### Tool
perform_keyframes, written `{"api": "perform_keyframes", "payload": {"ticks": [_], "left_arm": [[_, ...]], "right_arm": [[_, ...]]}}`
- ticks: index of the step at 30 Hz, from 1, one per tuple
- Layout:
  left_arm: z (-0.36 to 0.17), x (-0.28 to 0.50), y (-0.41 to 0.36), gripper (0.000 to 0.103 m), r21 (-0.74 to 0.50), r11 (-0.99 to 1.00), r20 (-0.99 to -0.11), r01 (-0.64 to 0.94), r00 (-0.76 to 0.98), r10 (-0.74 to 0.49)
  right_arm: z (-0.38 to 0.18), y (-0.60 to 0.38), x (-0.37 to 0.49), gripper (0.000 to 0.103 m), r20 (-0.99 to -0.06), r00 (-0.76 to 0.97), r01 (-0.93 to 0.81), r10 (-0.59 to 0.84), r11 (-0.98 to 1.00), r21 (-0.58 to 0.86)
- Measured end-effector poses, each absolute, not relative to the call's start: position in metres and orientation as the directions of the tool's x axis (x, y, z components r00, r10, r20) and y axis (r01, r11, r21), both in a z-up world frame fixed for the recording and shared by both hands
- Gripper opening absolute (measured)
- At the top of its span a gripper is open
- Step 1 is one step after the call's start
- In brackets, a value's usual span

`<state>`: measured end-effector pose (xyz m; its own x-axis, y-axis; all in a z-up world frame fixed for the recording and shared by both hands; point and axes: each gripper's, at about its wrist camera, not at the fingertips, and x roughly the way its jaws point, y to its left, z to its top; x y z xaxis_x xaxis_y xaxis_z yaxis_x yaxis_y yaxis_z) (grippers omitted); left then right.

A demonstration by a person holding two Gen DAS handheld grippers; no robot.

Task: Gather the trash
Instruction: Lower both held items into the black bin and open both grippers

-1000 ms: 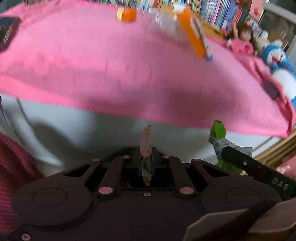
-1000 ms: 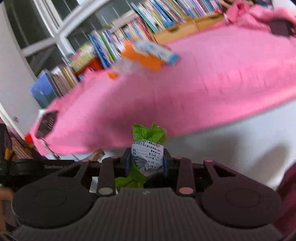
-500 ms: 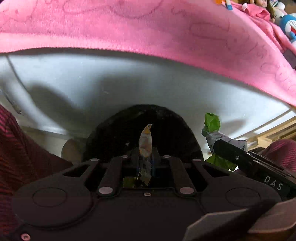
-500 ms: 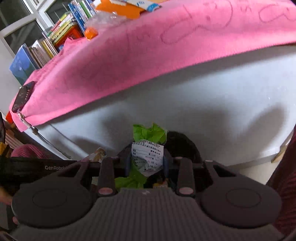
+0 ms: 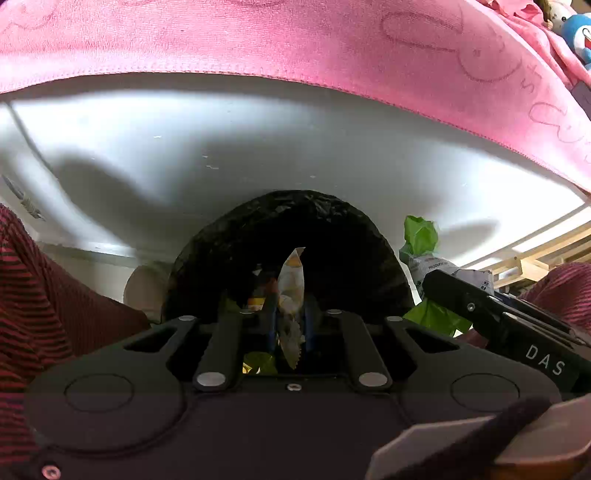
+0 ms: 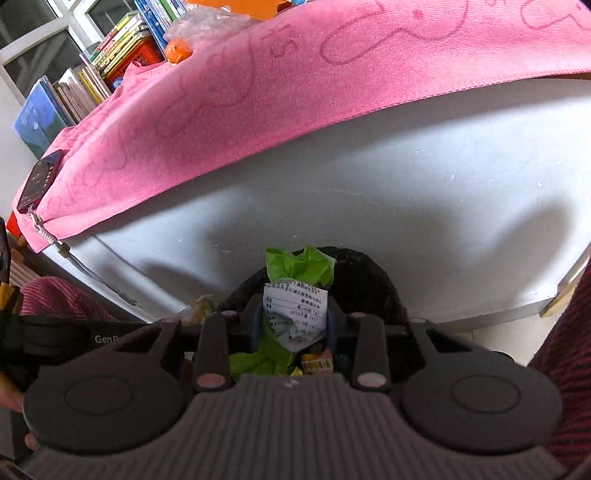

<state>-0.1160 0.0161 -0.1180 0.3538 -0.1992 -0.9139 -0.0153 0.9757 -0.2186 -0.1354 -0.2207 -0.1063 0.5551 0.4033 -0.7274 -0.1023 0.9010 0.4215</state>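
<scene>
**Both grippers now over the bin, loads not yet dropped**

- Left gripper [image 5: 290, 321]: jaws narrow, pinching a thin yellow-and-white wrapper [image 5: 291, 291] that stands edge-on between the pads. Serrated lower end hangs below the grip.
- Right gripper [image 6: 291, 325]: jaws narrow on a wad of green wrapper [image 6: 299, 264] with a printed white label [image 6: 295, 306] facing the camera. In the left view the same wad shows just right of the left gripper.
- Change over the last second: both views have dropped from looking across the pink cloth [image 6: 295, 85] on top of the surface to looking at the white front edge [image 5: 295, 147] below it. The black-lined trash bin [image 5: 332, 229] was not visible a second ago; it now fills the middle of both views, directly ahead of and under each gripper's load.
- Some scraps already lie inside the bin, seen past the right gripper's fingers [image 6: 317, 363].
- More litter remains far back on the cloth: an orange packet [image 6: 236, 5] and an orange cap [image 6: 177, 51] with clear plastic.

Reading: the carry is finished and this is the release step. Both pieces sit above the bin mouth, so opening the jaws should drop them in. The thin wrapper is light and may cling to a pad. Task is partway; another trip to the cloth is needed.
</scene>
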Motion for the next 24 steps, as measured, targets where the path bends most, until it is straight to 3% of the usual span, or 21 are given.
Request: {"api": "perform_keyframes", "payload": {"ticks": [3,5,7,11,17,21,24], "left_arm": [[-0.117,-0.116,0.015,0.023,-0.217,0.976,-0.915,-0.015,0.352,-0.198],[-0.115,-0.116,0.015,0.039,-0.209,0.978,-0.915,-0.016,0.355,-0.190],[-0.115,-0.116,0.015,0.046,-0.197,0.980,-0.916,-0.016,0.360,-0.178],[-0.110,-0.117,0.014,0.057,-0.181,0.983,-0.912,-0.015,0.376,-0.162],[-0.093,-0.118,0.017,0.057,-0.177,0.984,-0.895,-0.017,0.419,-0.154],[-0.056,-0.119,0.020,0.059,-0.195,0.981,-0.845,0.003,0.507,-0.170],[-0.027,-0.118,0.024,0.069,-0.196,0.980,-0.783,0.016,0.599,-0.166]], "right_arm": [[-0.106,-0.221,-0.135,0.041,-0.727,0.556,-0.102,0.403,0.901,0.422],[-0.106,-0.220,-0.135,0.046,-0.726,0.557,-0.100,0.403,0.901,0.423],[-0.107,-0.221,-0.135,0.060,-0.723,0.558,-0.098,0.407,0.898,0.429],[-0.106,-0.222,-0.135,0.062,-0.720,0.561,-0.101,0.409,0.897,0.431],[-0.093,-0.223,-0.136,0.063,-0.701,0.590,-0.130,0.400,0.904,0.407],[-0.062,-0.229,-0.133,0.066,-0.632,0.655,-0.196,0.415,0.901,0.388],[-0.033,-0.233,-0.127,0.070,-0.559,0.715,-0.257,0.419,0.902,0.347]]}}
